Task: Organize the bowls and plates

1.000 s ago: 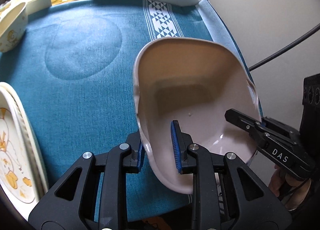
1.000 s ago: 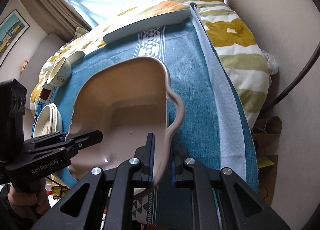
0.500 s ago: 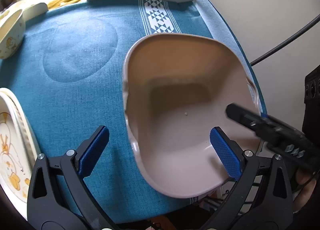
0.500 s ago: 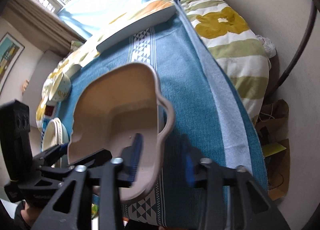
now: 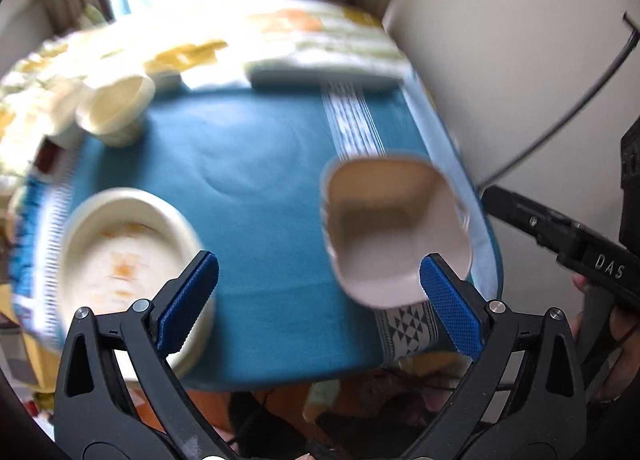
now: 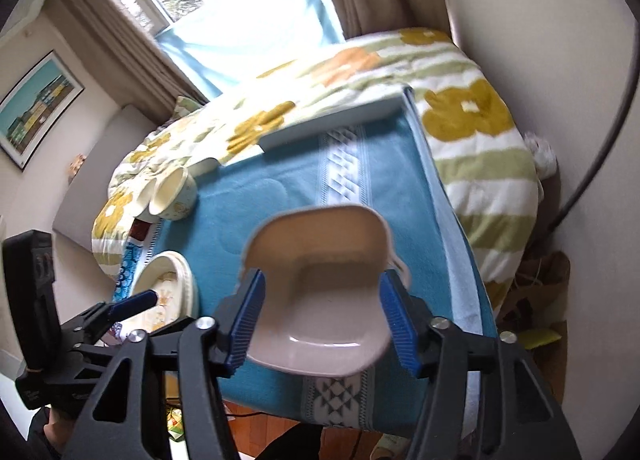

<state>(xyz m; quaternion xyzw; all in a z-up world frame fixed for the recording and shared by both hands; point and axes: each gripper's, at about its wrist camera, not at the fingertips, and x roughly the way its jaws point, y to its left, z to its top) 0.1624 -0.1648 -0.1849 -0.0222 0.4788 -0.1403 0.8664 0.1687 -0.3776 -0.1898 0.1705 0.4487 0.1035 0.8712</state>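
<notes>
- Notably, a pale pink bowl (image 6: pixel 320 292) of squarish form with a small side handle was observed resting on the blue cloth (image 6: pixel 288 195), close to the near right edge of it; the inside appeared glossy and empty.
- The same pink bowl (image 5: pixel 394 232) was recorded in the left wrist view, upright and somewhat blurred.
- A cream plate stack (image 5: pixel 128 260) with a yellow pattern was noted at the left edge of the cloth, well apart from the pink bowl.
- A small cream bowl (image 6: pixel 176 191) was seen lying on its side at the far left corner, beside the flowered quilt (image 6: pixel 460 115).
- A long white tray (image 6: pixel 332 123) was noted along the far edge of the cloth.
- The left gripper (image 5: pixel 316 296) was found with its blue pads (image 5: pixel 188 300) spread wide; nothing was held, and the pink bowl lay beyond the right pad without evident contact.
- The right gripper (image 6: pixel 322 320) was found likewise spread, its pads (image 6: pixel 248 320) standing either side of the pink bowl; whether the bowl was touched could not be determined, though no grip was evident.
</notes>
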